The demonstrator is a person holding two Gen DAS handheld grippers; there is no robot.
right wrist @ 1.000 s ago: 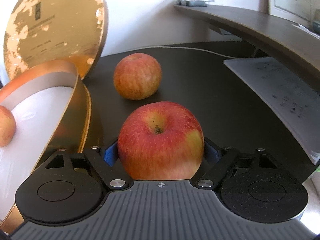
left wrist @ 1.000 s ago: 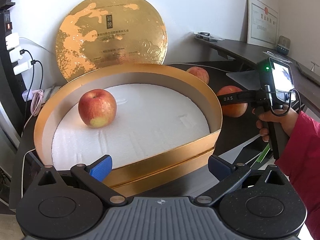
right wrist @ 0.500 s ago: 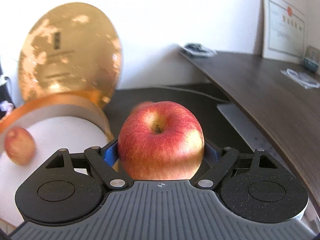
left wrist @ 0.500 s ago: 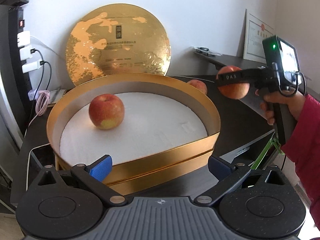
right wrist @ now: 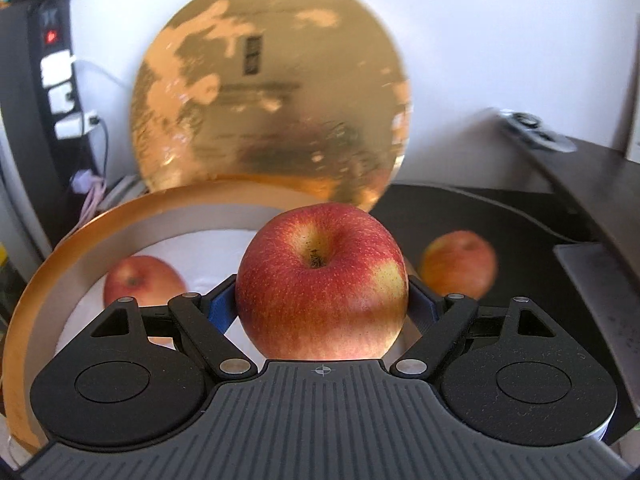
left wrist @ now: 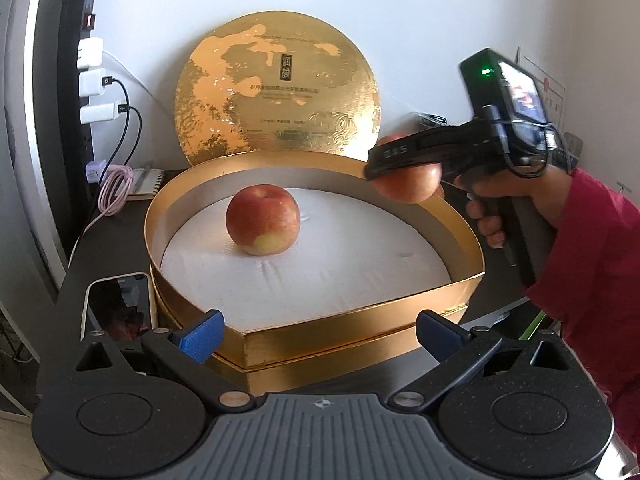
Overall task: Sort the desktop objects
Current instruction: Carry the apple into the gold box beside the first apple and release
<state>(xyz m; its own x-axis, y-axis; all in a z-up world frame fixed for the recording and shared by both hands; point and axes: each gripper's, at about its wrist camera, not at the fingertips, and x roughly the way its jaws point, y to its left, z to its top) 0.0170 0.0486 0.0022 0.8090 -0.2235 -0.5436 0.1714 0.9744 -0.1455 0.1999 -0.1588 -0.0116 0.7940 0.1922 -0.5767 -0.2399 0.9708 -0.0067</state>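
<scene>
Three apples are in my views. One apple in the box (left wrist: 262, 219) sits on the white foam lining of the round gold box (left wrist: 360, 332), toward its left side; it also shows in my right view (right wrist: 138, 280). A second, the held apple (right wrist: 322, 284), is clenched between the blue pads of my right gripper (right wrist: 322, 304), stem dimple facing up; from the left camera I see it (left wrist: 408, 184) hanging above the box's far right rim. The third apple (right wrist: 460, 268) lies on the dark desk (right wrist: 520, 240) to the right, outside the box.

My left gripper (left wrist: 320, 334) hangs released, its pads spread wide and nothing between them, just in front of the box's near wall. The gold lid (left wrist: 276, 88) stands upright against the wall behind the box. A phone (left wrist: 118, 306) lies beside the box at its near left.
</scene>
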